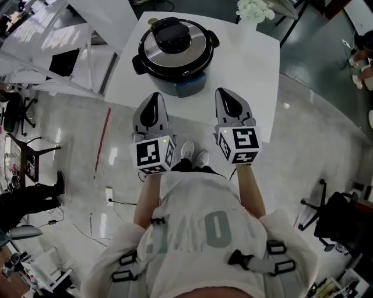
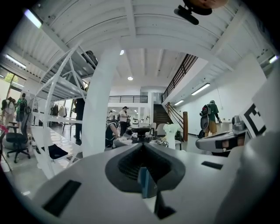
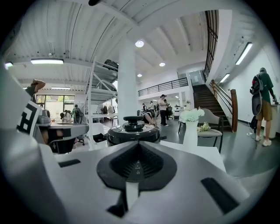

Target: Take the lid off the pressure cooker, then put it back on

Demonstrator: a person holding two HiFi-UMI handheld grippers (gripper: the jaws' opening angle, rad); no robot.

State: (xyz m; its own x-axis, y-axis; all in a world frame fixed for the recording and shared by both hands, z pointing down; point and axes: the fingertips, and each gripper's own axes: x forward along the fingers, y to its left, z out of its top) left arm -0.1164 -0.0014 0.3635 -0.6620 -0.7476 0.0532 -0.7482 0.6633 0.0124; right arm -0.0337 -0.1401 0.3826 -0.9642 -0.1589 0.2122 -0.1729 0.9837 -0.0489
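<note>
We found the white table [image 1: 250, 64] bearing the pressure cooker [image 1: 185, 86], which lay at 12 o'clock from both tools. Its lid [image 1: 152, 53] sat in place, untouched. The left gripper [image 1: 155, 96] and right gripper [image 1: 225, 93] hovered at the table's near edge, clear of the cooker, each clenched on nothing. A vase of flowers [image 1: 254, 10] stood at 1 o'clock of the cooker. We judged three hazards: closed jaws would shove the pot, an unturned lid could drag it along, and a swung lid could topple the vase.

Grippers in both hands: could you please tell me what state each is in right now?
Left grey gripper: shut, holding nothing.
Right grey gripper: shut, holding nothing.
</note>
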